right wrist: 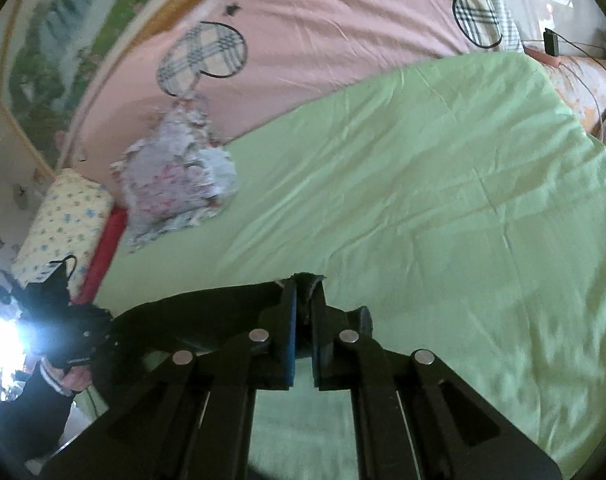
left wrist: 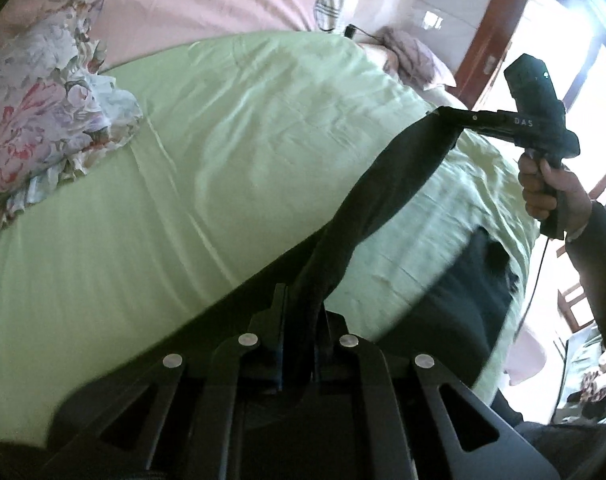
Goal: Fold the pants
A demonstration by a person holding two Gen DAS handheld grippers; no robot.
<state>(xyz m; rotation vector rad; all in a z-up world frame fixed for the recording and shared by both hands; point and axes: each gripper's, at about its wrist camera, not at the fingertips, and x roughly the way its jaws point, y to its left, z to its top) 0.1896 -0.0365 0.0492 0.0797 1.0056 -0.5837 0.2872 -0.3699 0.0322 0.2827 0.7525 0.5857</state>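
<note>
The black pants [left wrist: 387,184] hang stretched in the air between my two grippers, above a light green sheet [left wrist: 223,160]. My left gripper [left wrist: 301,300] is shut on one end of the pants. My right gripper [left wrist: 447,114], seen at the right of the left wrist view, is shut on the other end. In the right wrist view my right gripper [right wrist: 303,292] pinches a black edge of the pants [right wrist: 207,312], which run left to my left gripper [right wrist: 103,320]. More of the pants droops over the bed's edge [left wrist: 483,280].
A floral folded cloth [left wrist: 51,120] lies on the sheet at the left; it also shows in the right wrist view [right wrist: 179,176]. A pink bedcover [right wrist: 343,20] with check hearts lies beyond. A charger and cable [right wrist: 551,46] sit at the far right. A bright window [left wrist: 563,40] is at the right.
</note>
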